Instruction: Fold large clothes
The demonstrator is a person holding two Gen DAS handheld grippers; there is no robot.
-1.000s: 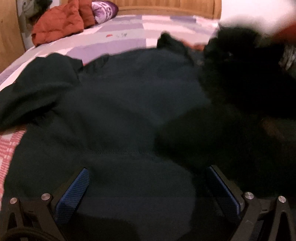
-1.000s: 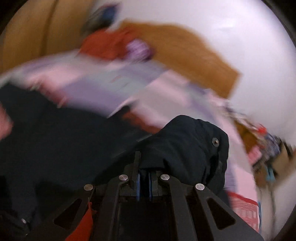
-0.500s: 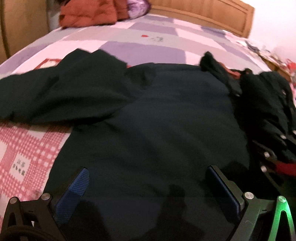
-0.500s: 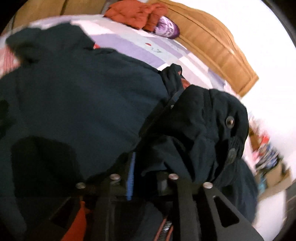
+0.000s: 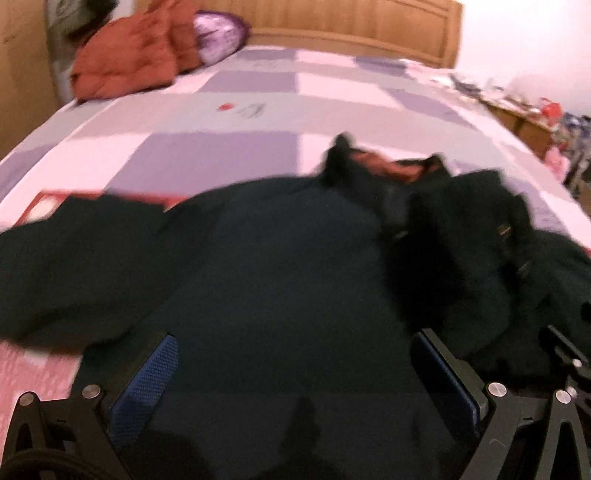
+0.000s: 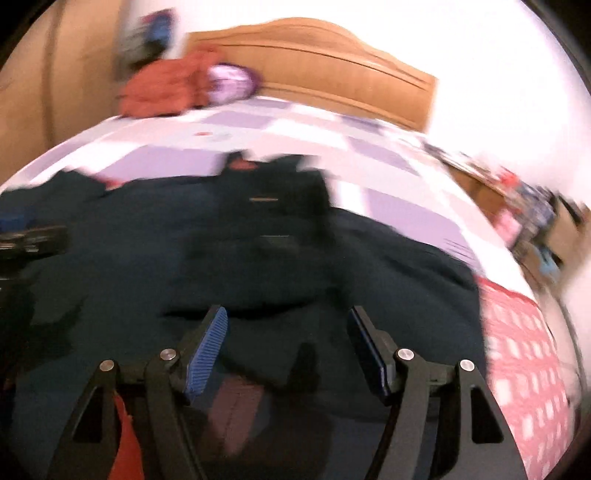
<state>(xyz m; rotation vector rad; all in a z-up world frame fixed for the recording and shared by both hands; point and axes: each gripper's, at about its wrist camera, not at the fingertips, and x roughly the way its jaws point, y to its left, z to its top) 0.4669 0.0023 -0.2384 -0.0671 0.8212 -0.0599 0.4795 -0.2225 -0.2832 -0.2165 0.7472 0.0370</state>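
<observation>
1. Two tools hang over one dark jacket [image 5: 288,280], which lies spread across the bed [image 5: 229,122] with its back up.
2. Left tool [image 5: 295,373]: its jaws stand wide apart, blue pads clear of the cloth, nothing between them but the jacket's back below.
3. Right tool [image 6: 288,339]: its jaws are opening, and no cloth is pinched between the pads; the jacket lies underneath.
4. One sleeve [image 5: 74,266] lies out to the left in the left wrist view; the other side is bunched in a dark heap [image 5: 476,251] beside the collar.
5. Far up the bed, by the wooden headboard [image 5: 354,29], lie a rust-red garment [image 5: 125,62] and a purple pillow [image 5: 218,33].
6. Both views are blurred.
</observation>
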